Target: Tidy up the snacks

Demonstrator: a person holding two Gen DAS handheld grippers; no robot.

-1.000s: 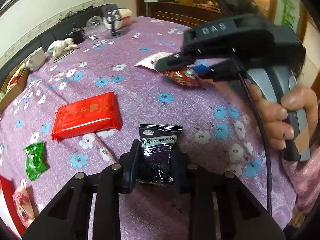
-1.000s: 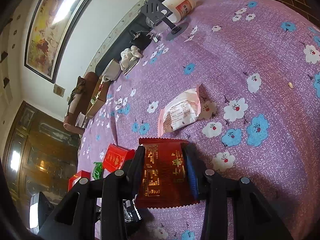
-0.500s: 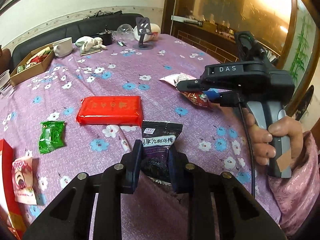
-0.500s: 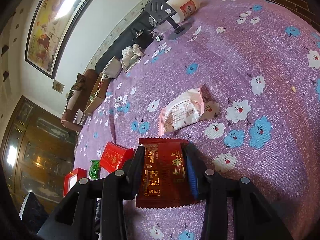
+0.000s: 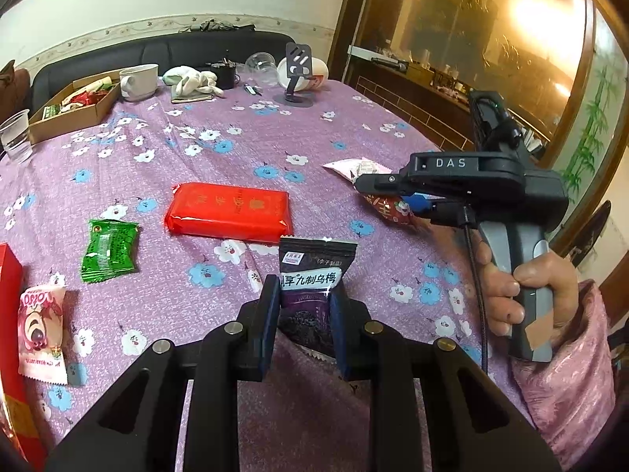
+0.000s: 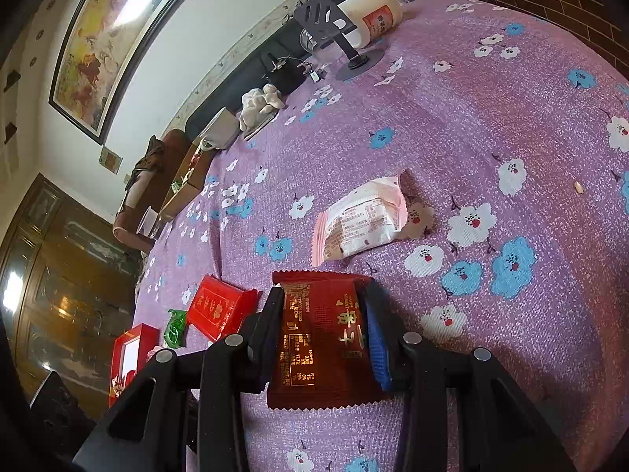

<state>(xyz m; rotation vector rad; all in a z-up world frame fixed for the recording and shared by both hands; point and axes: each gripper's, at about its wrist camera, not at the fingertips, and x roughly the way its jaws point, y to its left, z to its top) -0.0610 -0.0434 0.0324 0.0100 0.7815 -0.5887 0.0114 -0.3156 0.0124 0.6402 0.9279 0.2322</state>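
Two grippers, each clamped on a snack packet above a purple tablecloth (image 5: pixel 243 145) printed with white and blue flowers. Left gripper (image 5: pixel 304 295): fingers squeezed together on a dark purple plum-candy packet (image 5: pixel 314 271), held upright with its printed top edge standing above the pads. Right gripper (image 6: pixel 324 314): fingers closed on the two side edges of a dark red snack packet (image 6: pixel 322 334), gold lettering facing the camera, packet raised off the cloth. In the left wrist view, right gripper (image 5: pixel 387 204) gripped by a hand (image 5: pixel 523 295) in a pink sleeve, pointing across the table. Just past the red packet, flat on the cloth: a pink-and-white snack packet (image 6: pixel 359 222). Nearer the middle of the table: a flat bright red pack (image 5: pixel 230 210), with a green candy packet (image 5: pixel 110 246) beside it to the left, and a pink cartoon packet (image 5: pixel 41 330) nearer still, close to a red box (image 5: pixel 10 275) at the left edge of the picture. Along the far side: a cardboard box (image 5: pixel 74 112) holding more snacks, a white mug (image 5: pixel 139 80), a clear plastic cup (image 5: pixel 15 135), a crumpled white cloth (image 5: pixel 194 80), a black phone stand (image 5: pixel 297 74) and a white jar (image 6: pixel 371 13) lying on its side behind it.
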